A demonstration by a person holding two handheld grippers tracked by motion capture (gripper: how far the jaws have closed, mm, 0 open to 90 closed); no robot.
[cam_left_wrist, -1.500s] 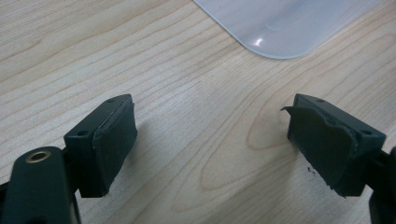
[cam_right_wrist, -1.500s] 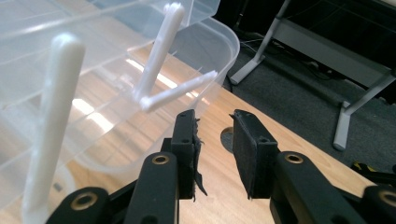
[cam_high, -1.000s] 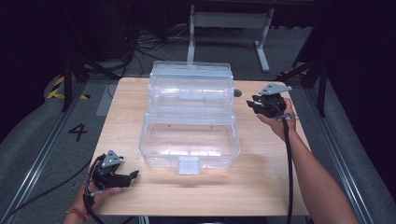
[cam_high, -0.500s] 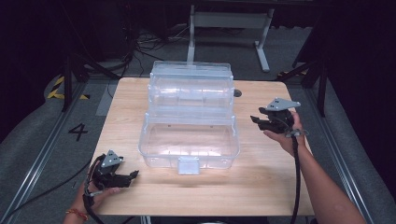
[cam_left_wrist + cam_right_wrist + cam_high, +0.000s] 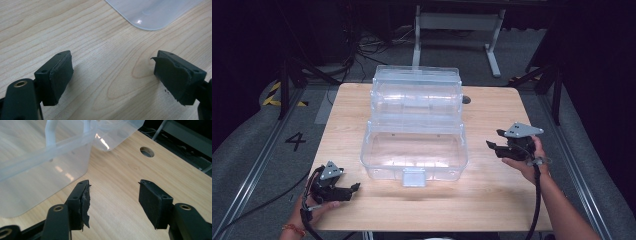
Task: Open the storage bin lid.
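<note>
Clear plastic box (image 5: 414, 125), pale wood-grain table (image 5: 492, 200), black grippers (grey top plates)

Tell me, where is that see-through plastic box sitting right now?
In the high view, the clear plastic tiered box stands open at the middle of the wooden table, between the left gripper and right gripper.

The high view looks forward and down from above; both gripper views sit close over the surface (image 5: 492, 200), sharing the clear box (image 5: 414, 150).

clear plastic box (image 5: 414, 130) blocking table (image 5: 492, 200) centre, bare wood either side, front strip free
</note>
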